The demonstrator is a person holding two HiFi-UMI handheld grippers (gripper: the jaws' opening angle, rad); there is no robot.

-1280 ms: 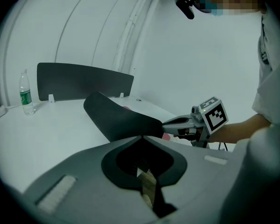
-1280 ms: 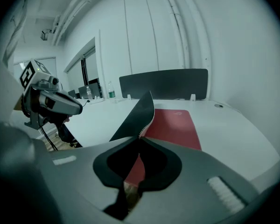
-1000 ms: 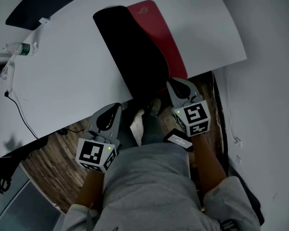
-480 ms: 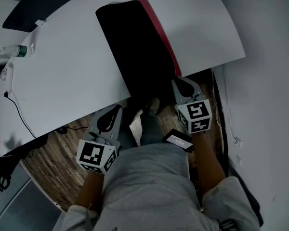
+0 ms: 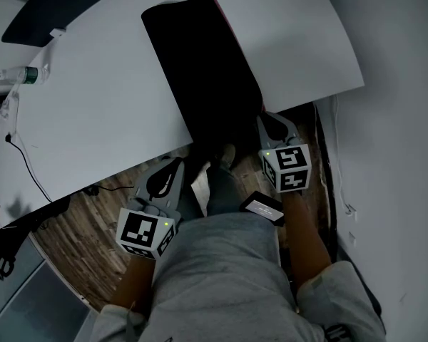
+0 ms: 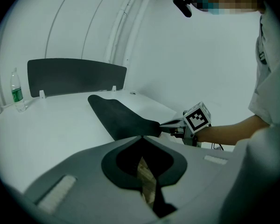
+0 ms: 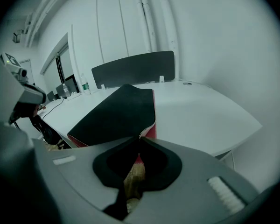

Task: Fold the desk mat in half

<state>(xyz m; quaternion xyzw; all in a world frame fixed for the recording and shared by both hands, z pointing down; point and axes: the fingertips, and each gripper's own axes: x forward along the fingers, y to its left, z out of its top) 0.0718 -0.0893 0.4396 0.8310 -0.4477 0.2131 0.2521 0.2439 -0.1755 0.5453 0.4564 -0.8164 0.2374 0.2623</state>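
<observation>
Across the smooth white table point(image 5: 93, 120) lies the soft, round-cornered desk mat point(image 5: 200, 70), doubled over, matte black face up, red showing along one edge. Right tongs point(image 5: 264, 118) are clamped on its near corner, apparently both layers. Left tongs point(image 5: 175, 162), pressed together and empty, hang below the table edge. A clear plastic bottle point(image 5: 18, 75) lies far left.

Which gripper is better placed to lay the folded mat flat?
Right, probably: the right gripper is shut on the mat's near corner, while the left gripper hangs off the table, apart from it.
</observation>
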